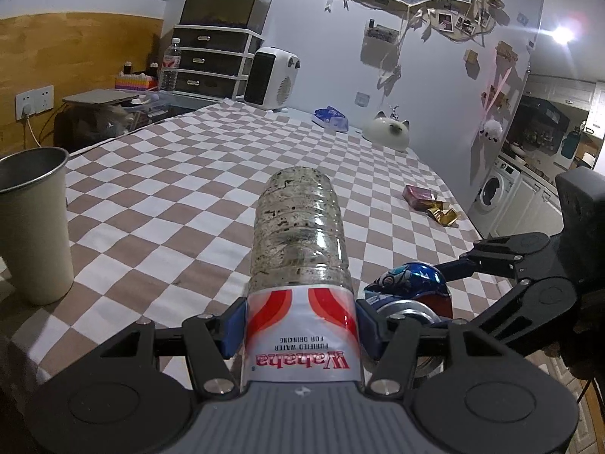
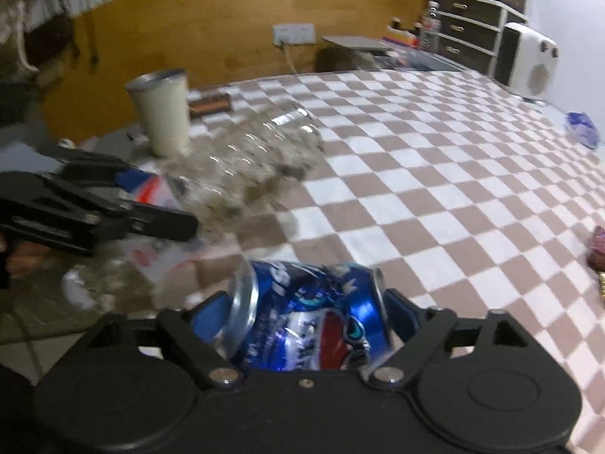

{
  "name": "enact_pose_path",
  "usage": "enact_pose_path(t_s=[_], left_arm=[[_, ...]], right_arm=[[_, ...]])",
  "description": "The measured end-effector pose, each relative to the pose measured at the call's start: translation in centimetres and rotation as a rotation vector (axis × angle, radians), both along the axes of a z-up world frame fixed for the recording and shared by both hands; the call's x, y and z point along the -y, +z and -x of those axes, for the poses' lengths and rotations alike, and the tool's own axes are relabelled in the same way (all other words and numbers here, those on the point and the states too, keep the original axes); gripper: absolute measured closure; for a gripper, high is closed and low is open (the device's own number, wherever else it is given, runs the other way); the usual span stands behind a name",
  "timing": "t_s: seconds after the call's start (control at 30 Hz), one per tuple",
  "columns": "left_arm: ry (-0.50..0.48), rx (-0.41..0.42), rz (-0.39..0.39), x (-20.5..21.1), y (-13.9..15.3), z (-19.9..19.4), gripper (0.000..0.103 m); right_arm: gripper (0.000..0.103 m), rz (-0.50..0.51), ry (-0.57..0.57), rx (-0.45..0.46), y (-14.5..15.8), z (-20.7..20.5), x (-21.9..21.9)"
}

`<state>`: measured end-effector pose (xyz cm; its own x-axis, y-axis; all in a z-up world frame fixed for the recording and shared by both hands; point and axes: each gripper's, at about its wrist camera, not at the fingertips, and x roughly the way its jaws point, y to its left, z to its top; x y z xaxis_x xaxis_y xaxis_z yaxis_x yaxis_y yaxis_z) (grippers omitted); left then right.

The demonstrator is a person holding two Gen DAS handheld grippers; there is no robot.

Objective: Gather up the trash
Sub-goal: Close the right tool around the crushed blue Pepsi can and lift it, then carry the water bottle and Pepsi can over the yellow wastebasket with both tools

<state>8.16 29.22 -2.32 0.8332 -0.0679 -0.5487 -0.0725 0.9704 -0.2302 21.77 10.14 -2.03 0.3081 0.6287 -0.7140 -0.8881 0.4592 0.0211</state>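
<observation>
My left gripper [image 1: 300, 335] is shut on a clear plastic water bottle [image 1: 298, 234] with a red and white label, held above the checkered table's near edge. The bottle also shows in the right wrist view [image 2: 245, 151], blurred. My right gripper [image 2: 302, 325] is shut on a crushed blue soda can [image 2: 310, 314]. The can [image 1: 410, 283] and the right gripper [image 1: 382, 314] sit just right of the bottle in the left wrist view. A red packet [image 1: 418, 196] and gold wrappers [image 1: 444, 215] lie near the table's right edge.
A metal cup [image 1: 34, 223] stands at the table's left edge. A white heater [image 1: 270, 77], a blue bag [image 1: 331, 119] and a cat-shaped bowl [image 1: 387, 134] sit at the far side. Drawers [image 1: 215, 60] stand behind. The checkered tablecloth [image 1: 189, 196] covers the table.
</observation>
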Motion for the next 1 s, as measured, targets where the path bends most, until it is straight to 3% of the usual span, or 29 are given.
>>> enact_pose_path(t_s=[0.23, 0.53, 1.0], left_arm=[[0.009, 0.007, -0.013, 0.7, 0.2, 0.8, 0.043], [0.011, 0.031, -0.049, 2.7, 1.0, 1.8, 0.043], [-0.028, 0.104, -0.107, 9.7, 2.8, 2.2, 0.043]], right_arm=[[0.023, 0.015, -0.061, 0.018, 0.3, 1.3, 0.7], [0.024, -0.087, -0.186, 0.043, 1.3, 3.6, 4.1], [0.024, -0.227, -0.426, 0.125, 4.0, 7.0, 14.3]])
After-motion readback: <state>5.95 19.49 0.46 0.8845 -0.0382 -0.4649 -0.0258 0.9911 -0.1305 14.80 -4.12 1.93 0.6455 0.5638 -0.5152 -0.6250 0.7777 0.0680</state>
